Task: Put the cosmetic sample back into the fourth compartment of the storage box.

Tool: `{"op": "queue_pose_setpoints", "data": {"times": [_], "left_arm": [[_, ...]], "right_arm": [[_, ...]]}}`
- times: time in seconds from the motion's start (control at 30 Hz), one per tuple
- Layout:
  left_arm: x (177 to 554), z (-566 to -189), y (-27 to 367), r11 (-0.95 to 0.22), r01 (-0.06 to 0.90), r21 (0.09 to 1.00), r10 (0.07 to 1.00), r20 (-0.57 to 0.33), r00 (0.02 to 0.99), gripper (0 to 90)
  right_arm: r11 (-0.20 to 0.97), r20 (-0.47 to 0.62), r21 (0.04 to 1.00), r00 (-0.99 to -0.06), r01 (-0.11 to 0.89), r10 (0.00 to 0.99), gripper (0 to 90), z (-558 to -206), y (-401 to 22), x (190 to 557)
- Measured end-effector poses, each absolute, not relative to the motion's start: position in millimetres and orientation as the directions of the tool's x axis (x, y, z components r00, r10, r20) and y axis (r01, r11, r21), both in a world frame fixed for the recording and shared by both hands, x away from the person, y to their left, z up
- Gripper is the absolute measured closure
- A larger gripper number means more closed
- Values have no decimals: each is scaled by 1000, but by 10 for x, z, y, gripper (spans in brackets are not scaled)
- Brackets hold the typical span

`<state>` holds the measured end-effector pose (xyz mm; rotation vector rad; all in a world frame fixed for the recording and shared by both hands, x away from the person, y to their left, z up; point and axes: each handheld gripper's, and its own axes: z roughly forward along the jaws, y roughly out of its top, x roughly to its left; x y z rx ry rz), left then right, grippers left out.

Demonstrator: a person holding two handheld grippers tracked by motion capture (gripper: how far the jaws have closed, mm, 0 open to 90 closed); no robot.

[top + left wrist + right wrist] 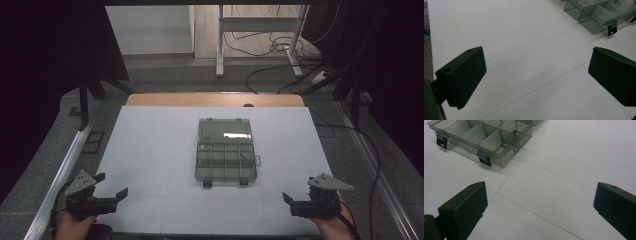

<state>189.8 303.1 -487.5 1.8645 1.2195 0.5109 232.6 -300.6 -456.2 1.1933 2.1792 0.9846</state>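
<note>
A smoky clear compartment box lies open at the middle of the white table, its lid folded flat on the far side. The compartments look empty. Two black latches hang off its near edge. My left gripper rests at the near left corner, open and holding nothing. At the near right corner my right gripper is open as well. In the left gripper view the box is at the upper right, well beyond the left gripper. In the right gripper view the box lies upper left of the right gripper.
The white table top ends in a wooden strip at the far edge. Metal rails run along both sides. Beyond the table, desk legs and loose cables lie on the floor.
</note>
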Motion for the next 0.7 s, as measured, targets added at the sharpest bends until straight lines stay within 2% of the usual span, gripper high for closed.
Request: {"op": "queue_pose_setpoints", "data": {"times": [0.7], "left_arm": [[1898, -4874, 3027, -186, 551, 813, 889, -100, 448, 18]], "right_arm": [[337, -58, 766, -464, 547, 884, 0, -4625, -3162, 2179]]}}
